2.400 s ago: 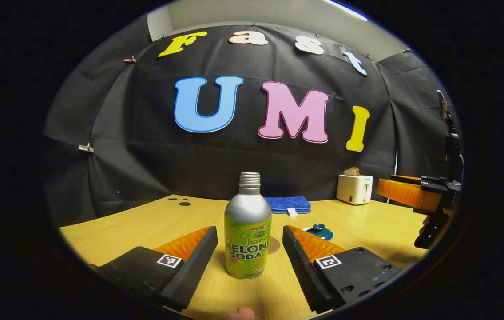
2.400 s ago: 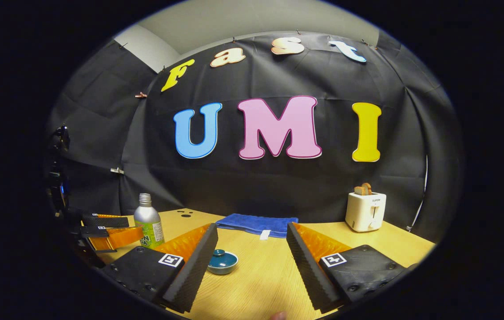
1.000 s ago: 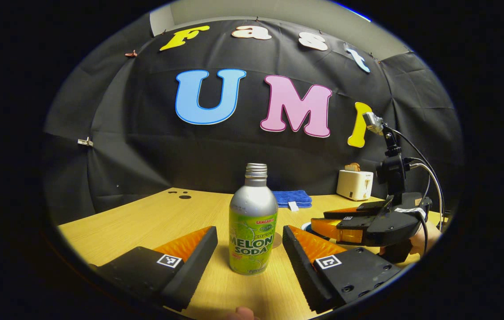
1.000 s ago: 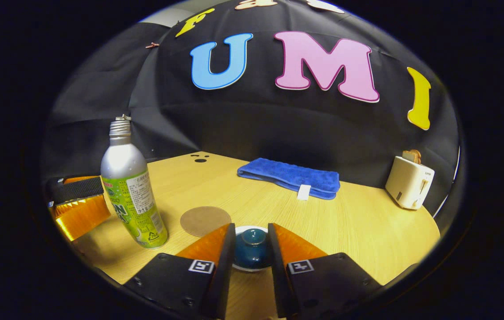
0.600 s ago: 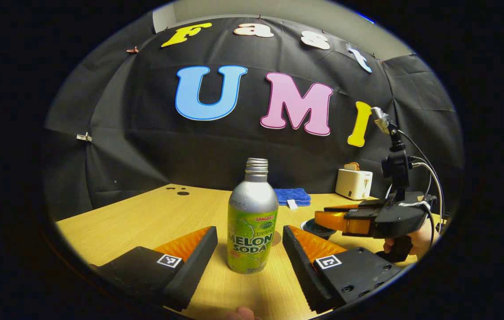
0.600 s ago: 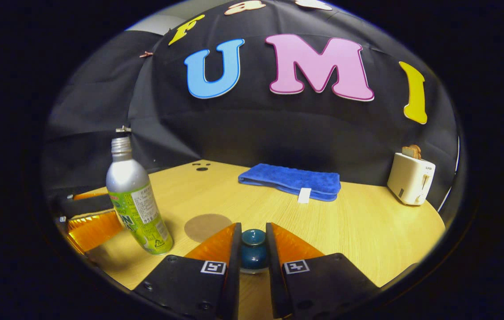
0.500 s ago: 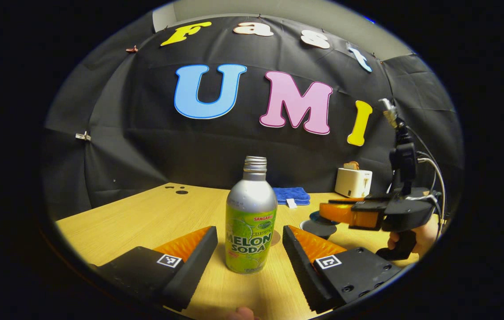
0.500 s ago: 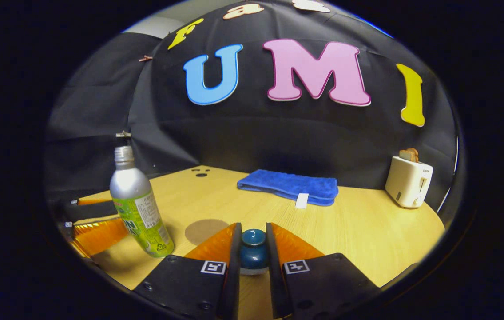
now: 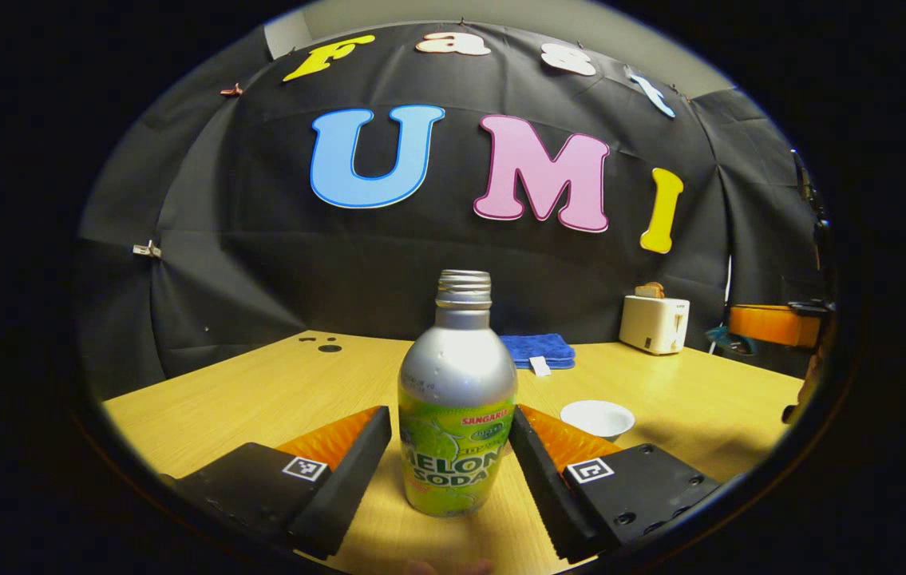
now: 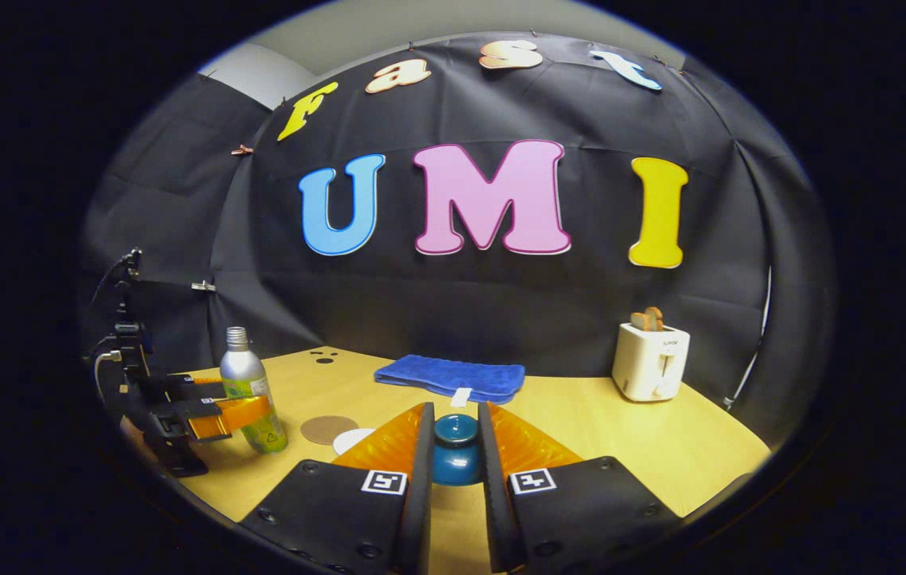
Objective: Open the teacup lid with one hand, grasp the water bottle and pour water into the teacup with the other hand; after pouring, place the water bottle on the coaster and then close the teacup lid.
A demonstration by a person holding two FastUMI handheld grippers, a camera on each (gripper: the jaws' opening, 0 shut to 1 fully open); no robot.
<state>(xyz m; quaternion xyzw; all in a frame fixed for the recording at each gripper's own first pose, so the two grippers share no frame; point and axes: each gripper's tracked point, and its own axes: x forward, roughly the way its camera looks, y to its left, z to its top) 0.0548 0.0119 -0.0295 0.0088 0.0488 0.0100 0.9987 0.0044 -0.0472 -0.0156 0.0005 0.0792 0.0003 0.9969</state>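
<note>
A silver and green water bottle (image 9: 456,423) stands upright on the wooden table, between the spread fingers of my left gripper (image 9: 449,415), which is open; its right finger lies close against the bottle. The white teacup (image 9: 598,417) sits uncovered to the right of the bottle. My right gripper (image 10: 455,411) is shut on the dark teal teacup lid (image 10: 455,451), held in the air above the table. In the right gripper view the teacup (image 10: 353,439) lies beside the round brown coaster (image 10: 329,429), with the bottle (image 10: 249,391) and left gripper (image 10: 221,411) further left.
A folded blue towel (image 10: 449,377) lies at the back of the table (image 10: 660,447), and a white toaster (image 10: 650,359) with bread stands at the back right. In the left gripper view the right gripper (image 9: 772,323) hangs at the far right edge.
My right gripper has lifted the lid off the teacup and carried it up and away to the right. My left gripper has moved forward around the bottle.
</note>
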